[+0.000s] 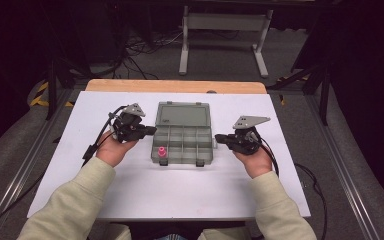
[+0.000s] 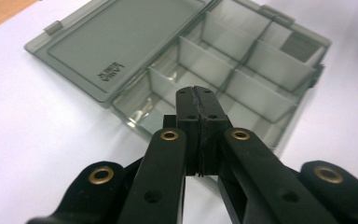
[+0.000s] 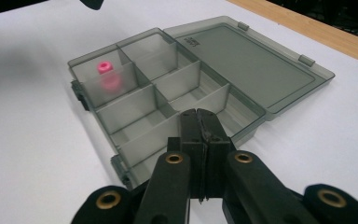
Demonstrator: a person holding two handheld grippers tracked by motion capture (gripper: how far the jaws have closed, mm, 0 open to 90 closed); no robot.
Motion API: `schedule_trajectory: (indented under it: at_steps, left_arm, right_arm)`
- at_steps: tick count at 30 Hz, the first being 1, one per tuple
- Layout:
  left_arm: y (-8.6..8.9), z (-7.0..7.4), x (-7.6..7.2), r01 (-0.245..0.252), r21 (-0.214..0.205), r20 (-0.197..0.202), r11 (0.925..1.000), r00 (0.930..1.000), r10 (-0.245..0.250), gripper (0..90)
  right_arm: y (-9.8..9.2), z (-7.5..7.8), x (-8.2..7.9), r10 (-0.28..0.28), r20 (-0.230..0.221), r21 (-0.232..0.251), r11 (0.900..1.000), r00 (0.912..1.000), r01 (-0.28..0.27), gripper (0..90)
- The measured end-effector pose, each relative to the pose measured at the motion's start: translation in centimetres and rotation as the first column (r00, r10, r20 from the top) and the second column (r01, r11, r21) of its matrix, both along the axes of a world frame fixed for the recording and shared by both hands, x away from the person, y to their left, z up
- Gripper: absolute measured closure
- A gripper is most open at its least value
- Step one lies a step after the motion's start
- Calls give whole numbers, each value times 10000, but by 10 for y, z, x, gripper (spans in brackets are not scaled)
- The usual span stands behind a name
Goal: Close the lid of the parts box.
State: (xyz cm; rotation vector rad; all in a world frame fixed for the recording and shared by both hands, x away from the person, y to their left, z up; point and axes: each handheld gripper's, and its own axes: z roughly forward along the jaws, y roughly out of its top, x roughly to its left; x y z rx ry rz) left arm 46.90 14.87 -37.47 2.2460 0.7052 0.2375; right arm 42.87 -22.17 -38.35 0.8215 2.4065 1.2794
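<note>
A grey see-through compartment box point(image 1: 184, 142) lies open at the middle of the white table, its lid point(image 1: 184, 114) folded flat toward the far side. A small pink cylinder point(image 1: 162, 151) stands in the near-left compartment, also seen in the right gripper view as the pink cylinder point(image 3: 105, 68). My left gripper point(image 1: 151, 130) hovers at the box's left edge, jaws pressed together with nothing between them point(image 2: 199, 100). My right gripper point(image 1: 220, 138) sits at the box's right edge, likewise shut and empty point(image 3: 199, 120). The box point(image 2: 223, 74) has several empty compartments.
The white table top point(image 1: 180, 190) has bare room in front of the box and on both sides. A wooden strip point(image 1: 175, 86) runs along the far edge. Cables trail from both grippers off the table. A white metal frame point(image 1: 225, 30) stands on the floor beyond.
</note>
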Motion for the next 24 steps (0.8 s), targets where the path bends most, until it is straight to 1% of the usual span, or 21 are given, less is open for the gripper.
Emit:
schedule_trajectory:
  at_steps: [2, 5, 8, 11, 14, 17, 20, 24]
  left_arm:
    - [0, 1, 4, -108, 175, 78, 9998, 9999, 106, 894]
    - [-1, 1, 12, -294, 329, 66, 9990, 9996, 292, 894]
    - [-1, 1, 19, -454, 494, 21, 9977, 9990, 454, 894]
    - [0, -2, 27, -585, 516, -105, 9969, 9982, 592, 894]
    - [0, -4, 35, -699, 570, -259, 9959, 9971, 714, 894]
    - [-1, -5, 41, -786, 681, -290, 9946, 9963, 807, 894]
    - [-3, -8, 48, -842, 796, -322, 9933, 9957, 870, 893]
    - [-4, -9, 56, -961, 880, -401, 9915, 9942, 999, 893]
  right_arm:
    - [1, 2, 6, -68, -88, -135, 9999, 9999, 67, 900]
    - [3, 4, 16, -159, -229, -378, 9992, 9996, 151, 900]
    - [4, 5, 26, -256, -337, -448, 9987, 9991, 241, 900]
    - [7, 7, 35, -325, -312, -763, 9966, 9990, 300, 900]
    - [8, 7, 44, -361, -285, -765, 9965, 9989, 338, 900]
    - [9, 5, 55, -531, -460, -943, 9944, 9975, 486, 900]
    - [10, 4, 64, -653, -633, -916, 9940, 9959, 593, 900]
    - [11, 1, 75, -784, -712, -1114, 9913, 9944, 702, 900]
